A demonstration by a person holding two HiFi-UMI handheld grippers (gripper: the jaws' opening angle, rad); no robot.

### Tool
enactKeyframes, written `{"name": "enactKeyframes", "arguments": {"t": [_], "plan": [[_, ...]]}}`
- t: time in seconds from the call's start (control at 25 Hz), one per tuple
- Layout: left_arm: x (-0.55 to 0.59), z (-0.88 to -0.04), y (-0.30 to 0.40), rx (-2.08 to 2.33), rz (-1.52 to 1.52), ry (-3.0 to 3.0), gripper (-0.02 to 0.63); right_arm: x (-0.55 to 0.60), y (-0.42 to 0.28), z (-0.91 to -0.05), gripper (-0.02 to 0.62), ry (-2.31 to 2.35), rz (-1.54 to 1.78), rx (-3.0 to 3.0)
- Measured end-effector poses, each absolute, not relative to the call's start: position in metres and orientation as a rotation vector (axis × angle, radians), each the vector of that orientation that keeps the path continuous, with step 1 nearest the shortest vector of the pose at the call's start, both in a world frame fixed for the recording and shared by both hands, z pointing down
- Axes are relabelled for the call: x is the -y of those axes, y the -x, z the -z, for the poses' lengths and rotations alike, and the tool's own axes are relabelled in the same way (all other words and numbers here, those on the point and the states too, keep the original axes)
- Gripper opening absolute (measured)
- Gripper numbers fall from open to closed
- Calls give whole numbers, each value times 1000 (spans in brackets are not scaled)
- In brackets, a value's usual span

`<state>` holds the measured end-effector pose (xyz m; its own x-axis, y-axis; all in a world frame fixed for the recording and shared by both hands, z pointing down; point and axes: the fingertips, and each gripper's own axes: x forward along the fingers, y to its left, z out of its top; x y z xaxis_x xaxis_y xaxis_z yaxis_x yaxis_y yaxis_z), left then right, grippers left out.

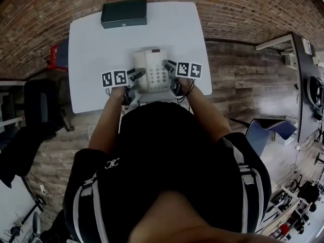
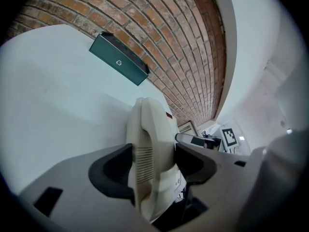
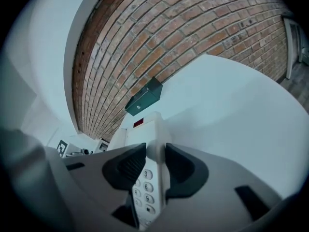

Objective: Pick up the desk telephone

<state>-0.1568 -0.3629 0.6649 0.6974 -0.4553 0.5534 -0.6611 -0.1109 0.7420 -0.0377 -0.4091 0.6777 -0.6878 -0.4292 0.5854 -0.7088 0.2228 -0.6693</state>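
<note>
Left gripper (image 2: 150,166) is clamped on the telephone (image 2: 149,129): its two dark pads press on either side of the cream handset (image 2: 145,144), which fills the gap between them. Right gripper (image 3: 155,166) grips the same telephone (image 3: 147,129) from the other side, its pads closed over the raised edge next to the keypad (image 3: 145,192).

From the head view the left gripper (image 1: 137,74) and right gripper (image 1: 167,65) meet the telephone (image 1: 153,70) at its left and right flanks, each with its black-and-white marker cube turned upward. Both bare forearms (image 1: 109,118) reach forward from the person's body and angle inward toward each other, with the grippers tilted downward.

On the keypad the digits 3, 6 and 9 can be read in one column; the other keys are hidden or too blurred. A small red patch sits near the telephone's top end, with no legible print.

The telephone is at the near edge of the white table (image 1: 96,49); whether it touches the tabletop I cannot tell. A dark green box (image 1: 124,13) lies at the far edge, well apart, with a small pale emblem (image 2: 119,62) too small to read. Behind it is a brick wall (image 2: 193,47).
</note>
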Motion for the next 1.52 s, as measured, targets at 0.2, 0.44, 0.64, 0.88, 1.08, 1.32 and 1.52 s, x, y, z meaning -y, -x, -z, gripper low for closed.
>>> {"name": "enactKeyframes", "arguments": {"t": [0.2,0.44,0.64,0.88,1.08,1.32,1.52], "plan": [[361,-655,152,885,-282,-1798,278,408,34,-665,106,-1085,-1422,2229],[364,-630,153,896,-229,-1844,276,416,37,-630,106,-1131,-1279,2306],[372,-595,151,925,-205,-1909,276,423,34,-593,104,-1178,-1208,2374],[384,-544,149,981,-146,-2024,276,433,31,-537,104,-1251,-1072,2481],[390,-494,142,1020,-79,-2133,276,438,25,-486,104,-1282,-972,2593],[392,-433,134,1058,-23,-2287,276,437,16,-417,104,-1339,-793,2727],[387,-392,131,1110,9,-2401,278,431,14,-373,106,-1388,-628,2812]]}}
